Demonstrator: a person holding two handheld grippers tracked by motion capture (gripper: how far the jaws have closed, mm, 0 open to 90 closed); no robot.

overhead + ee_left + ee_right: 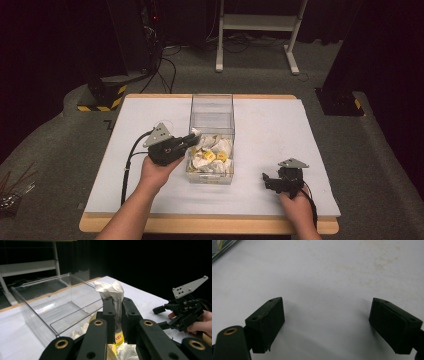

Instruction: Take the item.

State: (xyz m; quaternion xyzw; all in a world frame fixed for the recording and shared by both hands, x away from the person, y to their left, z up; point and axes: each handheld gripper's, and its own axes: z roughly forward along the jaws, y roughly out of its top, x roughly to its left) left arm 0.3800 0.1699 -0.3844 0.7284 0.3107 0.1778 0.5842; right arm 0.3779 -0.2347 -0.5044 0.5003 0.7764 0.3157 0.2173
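Note:
A clear plastic box (212,117) stands on the white table (280,130), with several white and yellow tea-bag packets (210,157) piled in its near end. My left gripper (194,135) hangs at the box's left wall, over the pile, shut on one white paper packet (111,290) with a yellow label; the packet sticks up between the jaws. In the left gripper view the box (32,315) lies to the left of my left gripper (117,303). My right gripper (267,180) rests low on the table right of the box, open and holding nothing (327,322); it also appears as the right gripper (161,317).
A white frame stand (257,22) is on the floor beyond the table. A black base with yellow stripes (102,95) sits off the far left corner, with cables (162,70) nearby. The wooden table edge (210,225) runs along the near side.

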